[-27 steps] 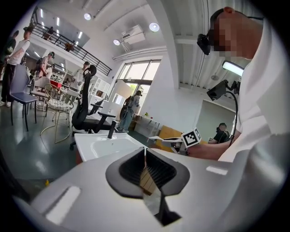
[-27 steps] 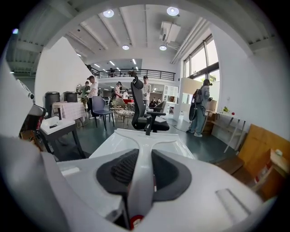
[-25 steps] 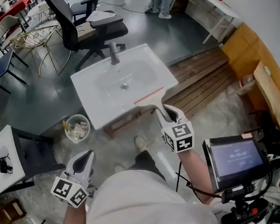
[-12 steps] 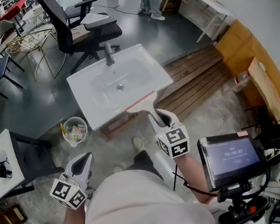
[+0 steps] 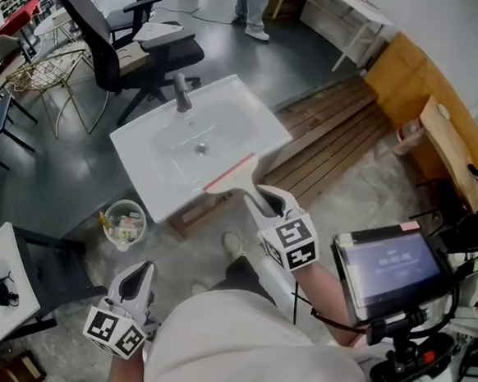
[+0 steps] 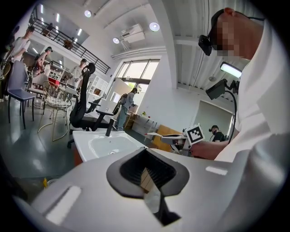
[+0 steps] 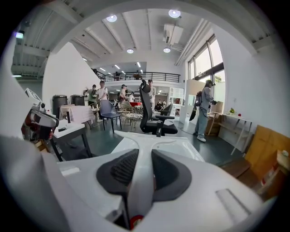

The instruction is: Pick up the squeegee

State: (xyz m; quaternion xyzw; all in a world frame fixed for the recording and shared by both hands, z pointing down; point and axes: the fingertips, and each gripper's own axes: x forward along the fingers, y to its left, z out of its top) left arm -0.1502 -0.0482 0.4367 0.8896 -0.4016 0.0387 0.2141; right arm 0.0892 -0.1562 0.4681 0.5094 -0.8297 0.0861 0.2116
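The squeegee has a white handle and a red-edged blade. It hangs over the near rim of the white sink. My right gripper is shut on its handle, just short of the sink. In the right gripper view the handle runs up between the dark pads of the right gripper and widens into the head. My left gripper hangs low at my left side, away from the sink. In its own view the left gripper has its tips together with nothing between them.
The sink has a dark tap at its far edge. A small bin stands below the sink's near left corner. A black office chair is behind it, wooden decking to the right. A tablet on a stand sits by my right arm.
My right gripper has carried the squeegee a little to the left along the sink's near rim. The left gripper has stayed where it was.
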